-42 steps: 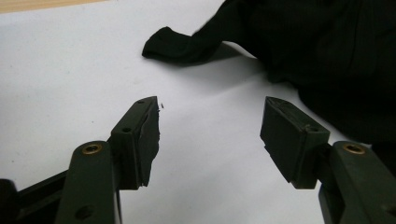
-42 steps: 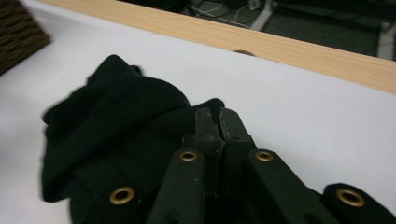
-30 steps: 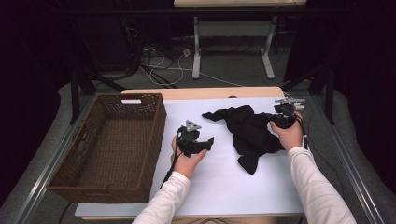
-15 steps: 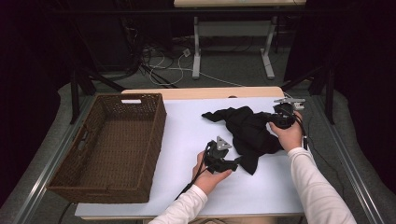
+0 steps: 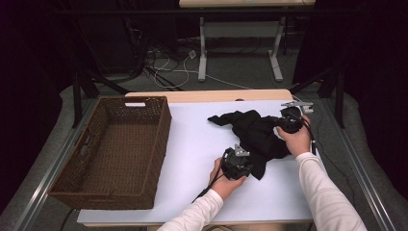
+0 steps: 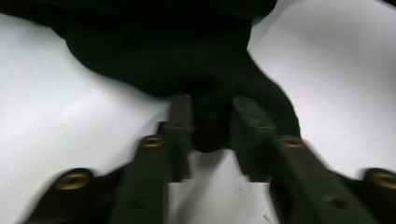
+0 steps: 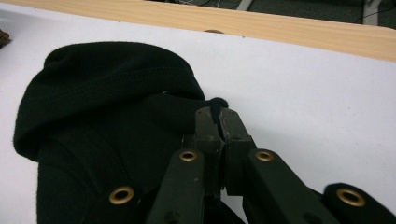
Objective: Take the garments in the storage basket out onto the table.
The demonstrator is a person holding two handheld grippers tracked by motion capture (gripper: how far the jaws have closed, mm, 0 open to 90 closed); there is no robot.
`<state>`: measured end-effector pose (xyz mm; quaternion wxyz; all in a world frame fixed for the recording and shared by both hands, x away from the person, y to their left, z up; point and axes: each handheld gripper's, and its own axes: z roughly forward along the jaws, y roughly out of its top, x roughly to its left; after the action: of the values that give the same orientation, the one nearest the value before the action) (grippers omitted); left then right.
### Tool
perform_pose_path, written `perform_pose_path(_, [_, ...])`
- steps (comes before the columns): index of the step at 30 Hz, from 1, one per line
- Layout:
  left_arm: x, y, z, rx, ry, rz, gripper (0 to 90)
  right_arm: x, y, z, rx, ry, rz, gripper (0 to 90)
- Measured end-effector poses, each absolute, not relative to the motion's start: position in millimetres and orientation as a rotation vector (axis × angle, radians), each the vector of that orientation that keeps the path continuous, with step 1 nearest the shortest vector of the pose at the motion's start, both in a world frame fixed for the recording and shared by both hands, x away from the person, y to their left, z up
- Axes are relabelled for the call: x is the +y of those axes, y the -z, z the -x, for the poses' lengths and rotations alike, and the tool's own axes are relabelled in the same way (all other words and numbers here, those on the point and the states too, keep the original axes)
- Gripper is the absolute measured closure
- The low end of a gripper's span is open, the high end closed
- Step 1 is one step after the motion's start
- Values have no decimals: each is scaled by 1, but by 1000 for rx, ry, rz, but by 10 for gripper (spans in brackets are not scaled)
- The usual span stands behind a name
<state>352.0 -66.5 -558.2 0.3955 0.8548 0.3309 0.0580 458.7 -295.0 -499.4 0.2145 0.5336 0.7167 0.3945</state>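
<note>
A white tabletop (image 5: 192, 144) with a pale wooden far edge stands in a dark room, with cables trailing over the grey floor behind it and the legs of another table farther back. A black garment (image 5: 255, 134) lies crumpled on the white surface, stretched between the two grippers.

The left gripper (image 5: 240, 166) sits at the garment's near corner, held in the left hand (image 5: 223, 180). Its jaws have just been closing, and in the left gripper view a fold of the black garment (image 6: 187, 60) lies between them, the pads pressing on it from both sides; the rest of the cloth bunches up just ahead of the jaws, with bare tabletop to either side.

The right gripper (image 5: 287, 121) is at the garment's far right edge, held in the right hand (image 5: 297, 139). In the right gripper view its jaws are pressed together on a thin edge of the cloth (image 7: 112, 121), which spreads out ahead of them and to their left, a thick hem curving across it.

A brown wicker basket (image 5: 159, 139) stands well apart from the left gripper, off to its left.
</note>
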Motion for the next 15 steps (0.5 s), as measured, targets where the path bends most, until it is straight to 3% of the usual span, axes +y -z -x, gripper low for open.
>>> perform_pose_path(2, [-65,557,-352,835,-120,-2174,836,-294,499,-458,1995,-1096,-1480,878])
perform_pose_path(3, [-63,556,-351,828,-133,-2175,850,-295,499,-458,1997,-1097,-1479,877])
perform_pose_path(15, [-5,507,-323,820,-211,-2103,863,-298,496,-457,1987,-1097,-1475,879])
